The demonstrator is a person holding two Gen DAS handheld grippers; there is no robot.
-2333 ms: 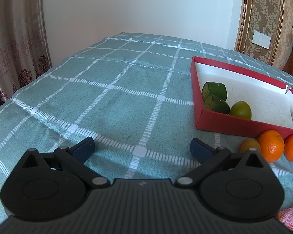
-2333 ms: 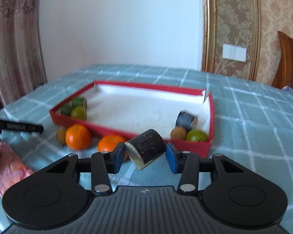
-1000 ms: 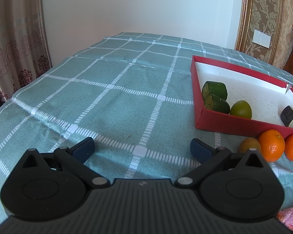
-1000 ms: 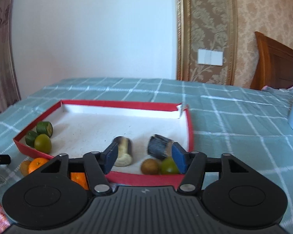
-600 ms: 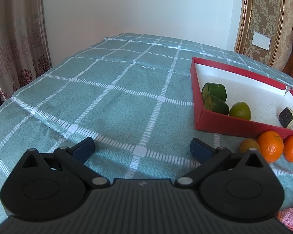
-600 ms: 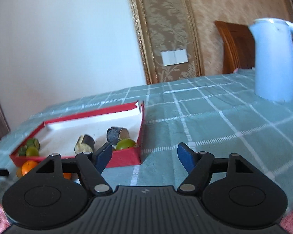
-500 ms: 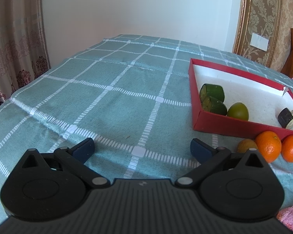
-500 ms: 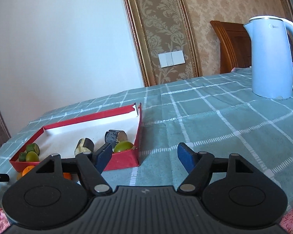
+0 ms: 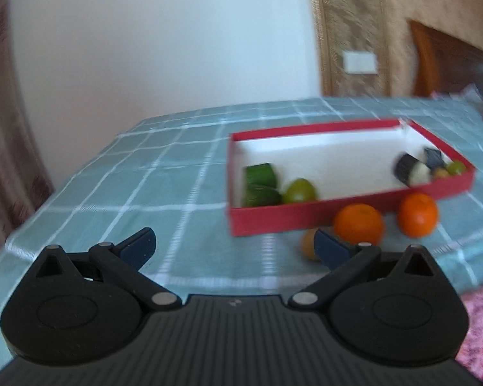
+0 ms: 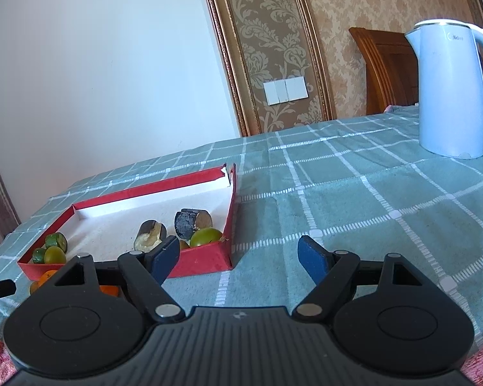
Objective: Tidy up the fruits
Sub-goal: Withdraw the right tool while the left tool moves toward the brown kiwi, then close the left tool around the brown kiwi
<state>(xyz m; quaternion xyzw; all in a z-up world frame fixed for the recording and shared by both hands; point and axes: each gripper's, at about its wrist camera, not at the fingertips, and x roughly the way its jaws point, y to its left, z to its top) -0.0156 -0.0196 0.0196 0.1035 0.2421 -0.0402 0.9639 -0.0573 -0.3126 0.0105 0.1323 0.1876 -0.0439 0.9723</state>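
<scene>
Teal checked tablecloth point(image 10: 354, 199) under a shallow red cardboard tray with white floor point(image 10: 206, 259). In the tray: green cut pieces point(image 9: 260, 181), lime point(image 9: 298, 190), two dark cut chunks point(image 10: 190, 222). Two oranges point(image 9: 359, 223) lie just outside its near wall. Left gripper point(image 9: 233, 246) spread wide, empty. Right gripper point(image 10: 238, 255) has just been opening, nothing between its jaws. Pale blue kettle point(image 10: 452, 88) far right.

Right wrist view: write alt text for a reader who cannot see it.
The open, empty right tool hangs over a green checked tablecloth; to its left a red tray holds dark cut pieces and green fruit. A pale blue kettle stands far right.
</scene>
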